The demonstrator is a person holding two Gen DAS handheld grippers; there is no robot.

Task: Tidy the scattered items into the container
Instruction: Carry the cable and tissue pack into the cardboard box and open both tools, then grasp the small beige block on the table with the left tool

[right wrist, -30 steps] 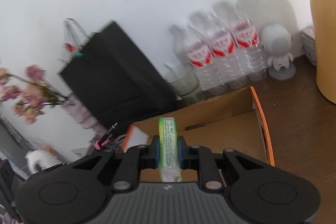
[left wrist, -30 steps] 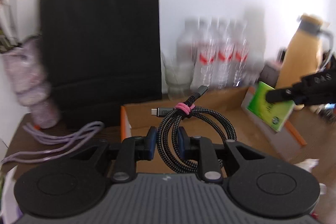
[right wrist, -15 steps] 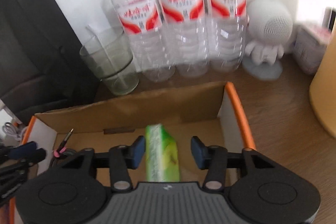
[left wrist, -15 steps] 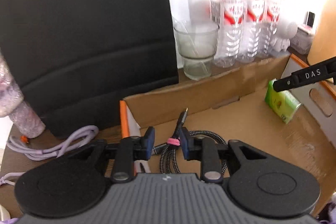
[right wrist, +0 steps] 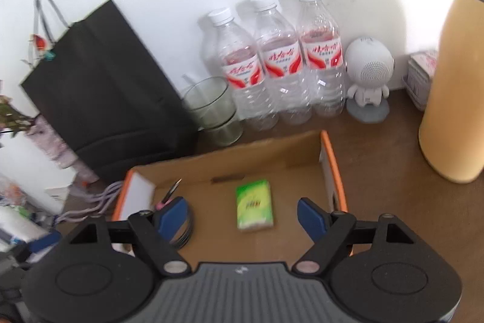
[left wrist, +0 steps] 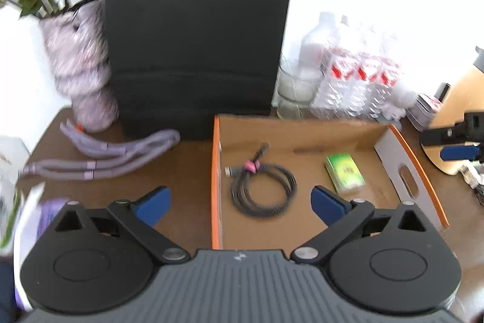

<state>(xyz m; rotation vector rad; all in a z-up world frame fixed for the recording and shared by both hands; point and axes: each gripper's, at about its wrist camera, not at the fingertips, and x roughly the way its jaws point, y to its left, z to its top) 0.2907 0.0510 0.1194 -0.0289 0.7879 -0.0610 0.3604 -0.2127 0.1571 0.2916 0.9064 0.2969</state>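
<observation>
We are opening both jaws, left gripper [left wrist: 240,203] and right gripper [right wrist: 242,215], nothing between either; coiled black braided cable [left wrist: 262,192] and green packet [right wrist: 254,208] are lying released in the orange-edged cardboard box [left wrist: 215,171], mid-frame.

Left wrist camera looking forward and down over my left gripper [left wrist: 241,203], hovering near cardboard box [left wrist: 215,177] front-left corner, facing black bag [left wrist: 196,35]. Right wrist camera tilting down over my right gripper [right wrist: 243,217] toward box's [right wrist: 332,165] right end and bottles [right wrist: 272,62]. Both sharing box interior, bag [right wrist: 99,87], bottles [left wrist: 357,74].
</observation>
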